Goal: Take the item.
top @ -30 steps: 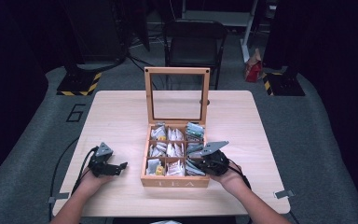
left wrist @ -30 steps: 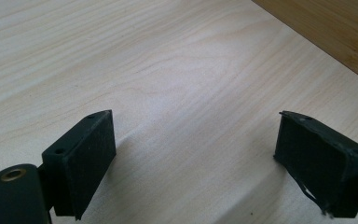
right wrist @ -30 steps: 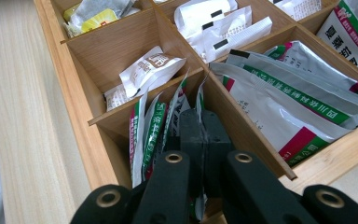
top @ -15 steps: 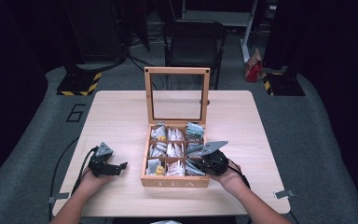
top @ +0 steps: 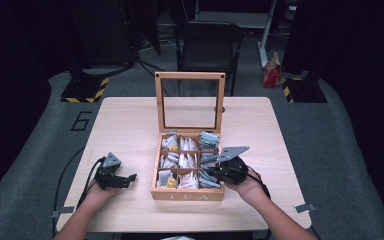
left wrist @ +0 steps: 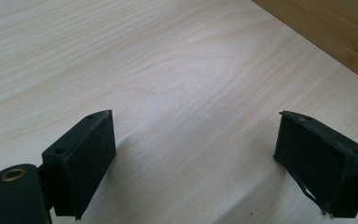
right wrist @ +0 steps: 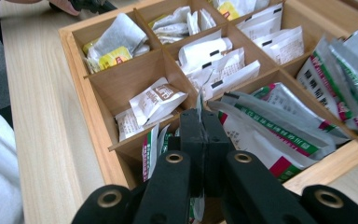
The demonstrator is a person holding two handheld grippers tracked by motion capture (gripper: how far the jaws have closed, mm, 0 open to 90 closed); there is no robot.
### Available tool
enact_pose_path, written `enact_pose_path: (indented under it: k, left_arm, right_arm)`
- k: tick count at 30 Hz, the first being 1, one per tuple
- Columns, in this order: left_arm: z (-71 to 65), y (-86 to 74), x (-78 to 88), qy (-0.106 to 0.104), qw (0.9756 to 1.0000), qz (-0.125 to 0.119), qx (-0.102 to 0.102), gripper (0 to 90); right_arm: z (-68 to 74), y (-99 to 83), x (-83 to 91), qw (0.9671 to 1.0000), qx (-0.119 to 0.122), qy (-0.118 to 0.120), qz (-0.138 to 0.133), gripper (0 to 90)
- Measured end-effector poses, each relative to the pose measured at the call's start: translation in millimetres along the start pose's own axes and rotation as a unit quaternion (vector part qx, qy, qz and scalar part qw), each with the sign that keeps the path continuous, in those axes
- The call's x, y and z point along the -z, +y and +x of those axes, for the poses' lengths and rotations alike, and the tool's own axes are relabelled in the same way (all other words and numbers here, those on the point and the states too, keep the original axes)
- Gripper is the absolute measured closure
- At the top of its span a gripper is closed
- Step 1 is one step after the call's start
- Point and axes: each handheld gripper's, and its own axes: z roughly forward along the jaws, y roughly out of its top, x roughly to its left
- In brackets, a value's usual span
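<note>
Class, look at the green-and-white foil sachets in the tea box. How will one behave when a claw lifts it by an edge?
Probably floppy: the green-and-white sachets lie flat, thin and bent over the wooden divider. Likely very light, since they look like slim packets. The glossy foil may slip, so the right claw, seemingly closed on a sachet's edge, likely needs a firm pinch.

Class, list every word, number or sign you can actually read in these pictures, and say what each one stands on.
"TEA": on the front wall of the wooden box, high view.
"6": marked on the grey floor left of the table.
Print on the green-striped packets and the white sachets in the right gripper view: too small and blurred to read.
</note>
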Motion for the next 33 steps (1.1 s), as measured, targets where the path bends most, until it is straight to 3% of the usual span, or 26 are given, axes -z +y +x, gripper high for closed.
enact_pose_path:
  k: [21,33]
  left_arm:
    - [0.1,0.0,0.0,0.000,1.0000,0.000,-0.001,11.8]
    - [0.0,0.0,0.0,0.000,1.0000,0.000,0.000,11.8]
  right_arm:
    - [-3.8,31.3,37.5,0.9995,-0.001,0.002,-0.033,90.0]
    - [-1.3,38.1,44.0,0.9992,0.009,0.002,-0.040,90.0]
